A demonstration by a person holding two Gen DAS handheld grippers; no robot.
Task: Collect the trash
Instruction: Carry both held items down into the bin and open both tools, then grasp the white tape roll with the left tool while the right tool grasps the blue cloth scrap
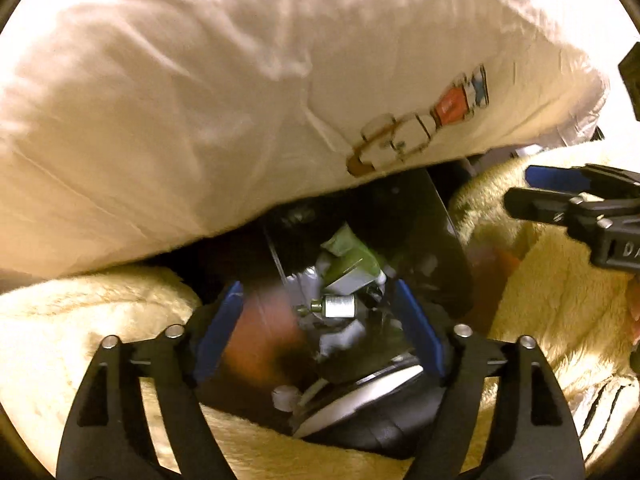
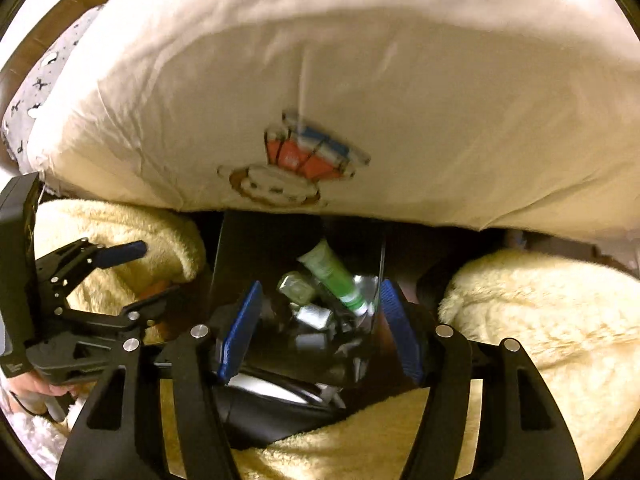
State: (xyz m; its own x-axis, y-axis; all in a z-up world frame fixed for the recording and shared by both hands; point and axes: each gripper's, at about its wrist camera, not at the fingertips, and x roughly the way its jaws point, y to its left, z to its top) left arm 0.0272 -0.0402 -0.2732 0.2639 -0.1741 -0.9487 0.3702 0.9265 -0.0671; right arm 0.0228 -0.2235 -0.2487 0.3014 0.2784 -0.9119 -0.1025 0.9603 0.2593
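A black bin (image 1: 440,240) (image 2: 256,248) stands below both grippers, between plush cream bedding. Inside lie a green tube (image 2: 334,272) (image 1: 344,240), silvery wrappers (image 1: 344,276) (image 2: 314,316) and a small silver cylinder (image 1: 338,306). My left gripper (image 1: 320,320) is open and empty above the bin's mouth; it also shows at the left of the right wrist view (image 2: 136,276). My right gripper (image 2: 320,320) is open and empty above the bin; it shows at the right edge of the left wrist view (image 1: 532,188).
A big white pillow (image 1: 240,92) (image 2: 360,80) with a cartoon print overhangs the bin's far side. A cream fleece blanket (image 1: 80,320) (image 2: 540,320) surrounds the bin. A grey patterned fabric (image 2: 36,92) lies at far left.
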